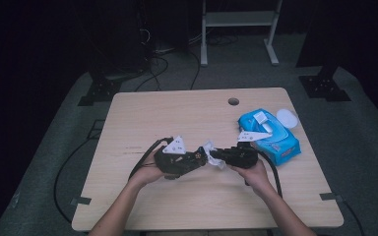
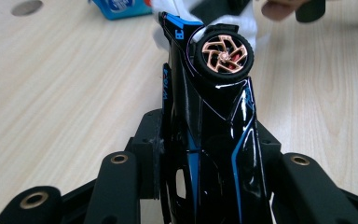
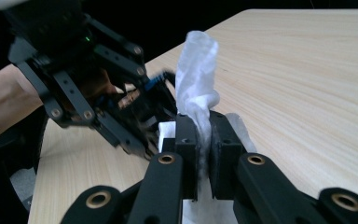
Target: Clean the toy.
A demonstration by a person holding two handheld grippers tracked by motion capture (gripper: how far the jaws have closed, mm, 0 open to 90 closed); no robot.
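Left tool [image 2: 200, 186]: clamped on toy car [image 2: 214, 116], nose pointing away, held above surface [image 2: 65, 102].
Right tool [image 3: 204, 154]: pinched shut on white wipe [image 3: 196, 70], just ahead of car's front.
Step, judged: wiping the car.
Next: press wipe against bodywork, rub along it.
Nearby: wipe pack [image 1: 270, 137].

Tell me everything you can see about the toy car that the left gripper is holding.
The toy car is glossy black with thin blue lines and blue lettering, and looks like hard plastic. One black wheel shows a copper-coloured spoked rim. The left gripper is shut on its body, holding it above the wooden table with its far end pointing away from the camera. That far end meets the white wipe, which the right gripper pinches. In the high view the car sits between the two grippers, near the table's middle.
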